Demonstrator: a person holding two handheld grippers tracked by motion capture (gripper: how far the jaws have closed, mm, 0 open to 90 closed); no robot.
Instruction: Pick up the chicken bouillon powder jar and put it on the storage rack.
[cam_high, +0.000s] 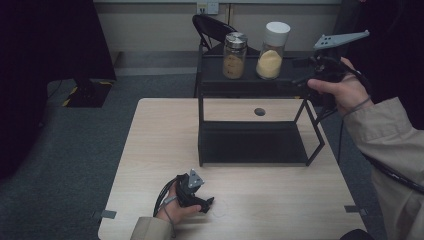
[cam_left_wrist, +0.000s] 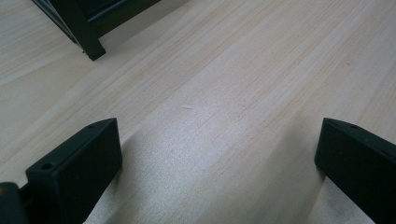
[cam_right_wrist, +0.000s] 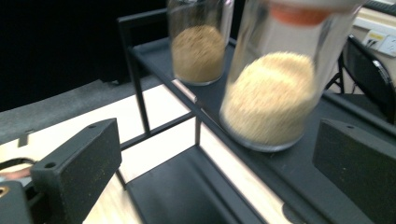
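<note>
Right gripper (cam_high: 306, 70), jaws wide apart and empty, faces the white-capped jar of pale yellow grain (cam_high: 272, 50) at upper centre on the black rack's top shelf (cam_high: 250, 82), beside a metal-lidded jar (cam_high: 234, 55). Glass likely heavy, rigid, slick, breakable; grasp mid-body. Left gripper (cam_high: 206, 204), likewise agape and empty, rests on the table (cam_high: 150, 150) at lower centre.

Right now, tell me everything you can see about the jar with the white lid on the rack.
The white-lidded jar is a tall clear cylinder, seemingly glass, roughly half full of pale yellow grains. It stands upright and closed on the black rack's top shelf, right of a shorter metal-lidded jar, apart from it. The right gripper faces it, open, not touching.
</note>
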